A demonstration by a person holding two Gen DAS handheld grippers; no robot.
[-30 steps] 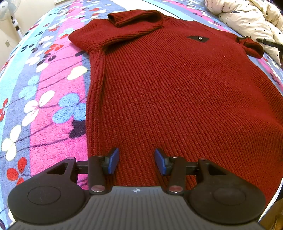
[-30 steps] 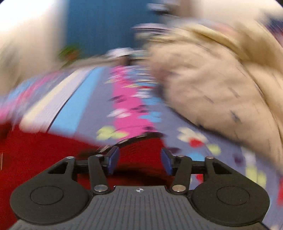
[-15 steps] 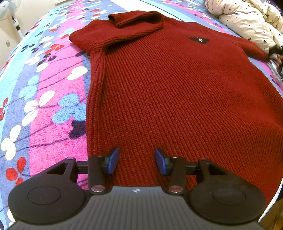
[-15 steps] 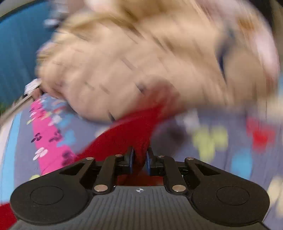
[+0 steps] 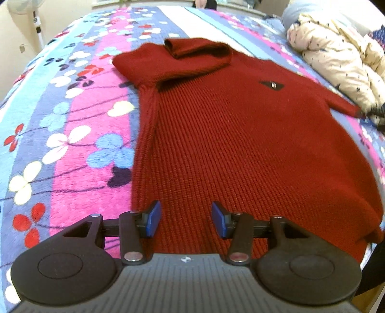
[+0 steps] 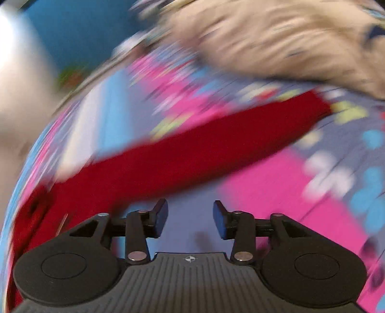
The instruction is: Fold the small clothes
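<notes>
A dark red knitted sweater lies flat on the flowered bedspread, collar at the far end, its left sleeve folded across the chest. My left gripper hovers over the hem, open, with nothing between its blue pads. The right sleeve lies stretched out straight on the bedspread in the blurred right wrist view. My right gripper stands just in front of that sleeve; its jaws are opening and hold nothing. In the left wrist view the right gripper shows as a dark shape at the sleeve's cuff.
A crumpled cream quilt with dark stars lies at the far right of the bed, close to the sleeve's end. A fan stand is beyond the bed's far left corner. The bed's edge drops off at the lower right.
The right gripper shut on the right sleeve's cuff, pulled the sleeve out straight, then let go. The left gripper rose a little and stayed open; the sweater looks farther away.
</notes>
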